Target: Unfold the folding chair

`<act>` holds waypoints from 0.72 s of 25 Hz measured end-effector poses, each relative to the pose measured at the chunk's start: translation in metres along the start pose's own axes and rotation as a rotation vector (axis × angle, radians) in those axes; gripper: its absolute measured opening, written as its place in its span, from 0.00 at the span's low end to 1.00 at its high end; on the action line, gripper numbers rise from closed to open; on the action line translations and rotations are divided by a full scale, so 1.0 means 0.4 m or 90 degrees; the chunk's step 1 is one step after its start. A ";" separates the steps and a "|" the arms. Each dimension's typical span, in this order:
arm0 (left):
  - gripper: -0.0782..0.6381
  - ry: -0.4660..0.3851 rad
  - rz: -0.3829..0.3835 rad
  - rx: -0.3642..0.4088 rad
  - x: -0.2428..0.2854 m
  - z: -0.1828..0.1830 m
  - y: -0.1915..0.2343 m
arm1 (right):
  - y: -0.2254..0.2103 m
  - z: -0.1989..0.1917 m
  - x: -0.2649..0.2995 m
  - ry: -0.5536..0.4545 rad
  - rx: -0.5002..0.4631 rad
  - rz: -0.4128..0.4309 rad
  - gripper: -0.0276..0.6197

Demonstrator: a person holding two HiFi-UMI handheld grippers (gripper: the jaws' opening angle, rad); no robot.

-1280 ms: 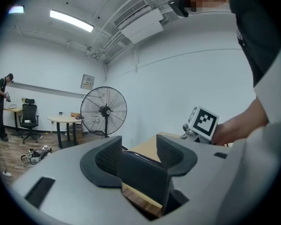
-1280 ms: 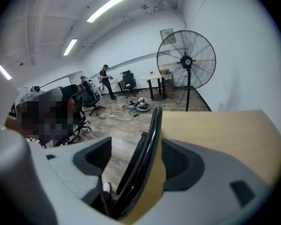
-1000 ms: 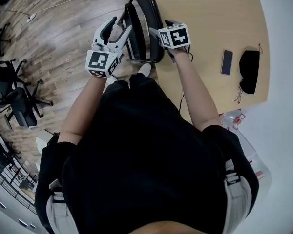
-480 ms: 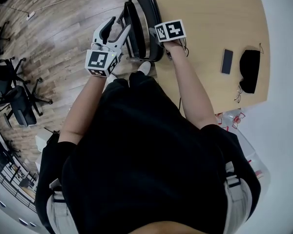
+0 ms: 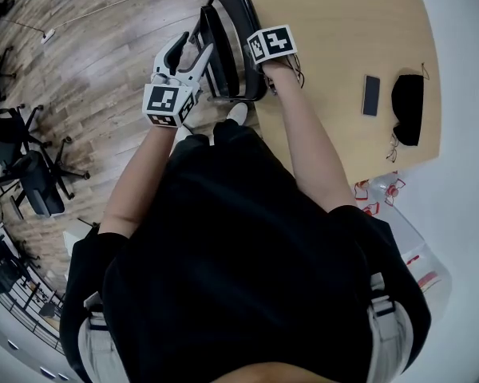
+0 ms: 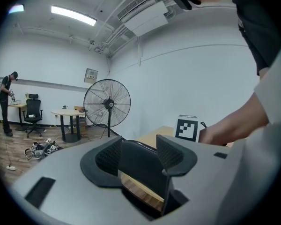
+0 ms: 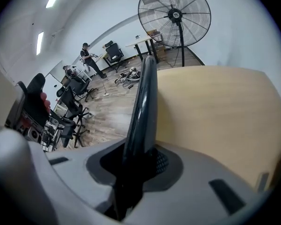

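The folded black folding chair stands upright against the edge of the wooden table. My left gripper reaches in from the left, and its jaws are shut on a black panel of the chair with a wood-coloured underside. My right gripper points steeply down over the chair's table-side edge. In the right gripper view the thin black chair edge runs up between the jaws, which are closing on it, and it fills the gap between the pads.
A dark phone and a black pouch lie on the table to the right. Office chairs stand on the wood floor at the left. A large standing fan and a round table are farther off, with people in the background.
My right gripper has dropped onto the chair's edge and turned downward, with its jaws coming together round that edge. The left gripper has stayed where it was.
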State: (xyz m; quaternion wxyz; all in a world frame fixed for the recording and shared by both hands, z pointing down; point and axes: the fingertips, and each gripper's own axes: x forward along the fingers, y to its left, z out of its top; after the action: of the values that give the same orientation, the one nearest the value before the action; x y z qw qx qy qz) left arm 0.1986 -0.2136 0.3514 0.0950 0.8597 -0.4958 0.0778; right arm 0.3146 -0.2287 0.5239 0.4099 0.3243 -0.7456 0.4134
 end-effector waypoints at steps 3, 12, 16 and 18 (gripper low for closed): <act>0.42 0.004 -0.005 -0.002 -0.010 -0.006 0.010 | 0.001 0.003 0.002 0.007 0.012 -0.013 0.17; 0.42 0.011 -0.015 -0.016 -0.041 -0.024 0.043 | -0.007 -0.006 -0.005 -0.007 0.041 -0.031 0.15; 0.42 0.025 -0.006 -0.023 -0.062 -0.047 0.084 | -0.006 -0.003 -0.001 -0.006 0.049 -0.043 0.15; 0.42 0.033 0.000 -0.024 -0.072 -0.059 0.106 | -0.003 -0.001 -0.001 -0.004 0.053 -0.049 0.15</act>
State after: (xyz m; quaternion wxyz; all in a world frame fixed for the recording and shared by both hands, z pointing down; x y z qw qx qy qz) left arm 0.1466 -0.2044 0.3714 0.1242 0.8552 -0.4949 0.0905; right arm 0.3160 -0.2288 0.5240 0.4088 0.3709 -0.7161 0.4272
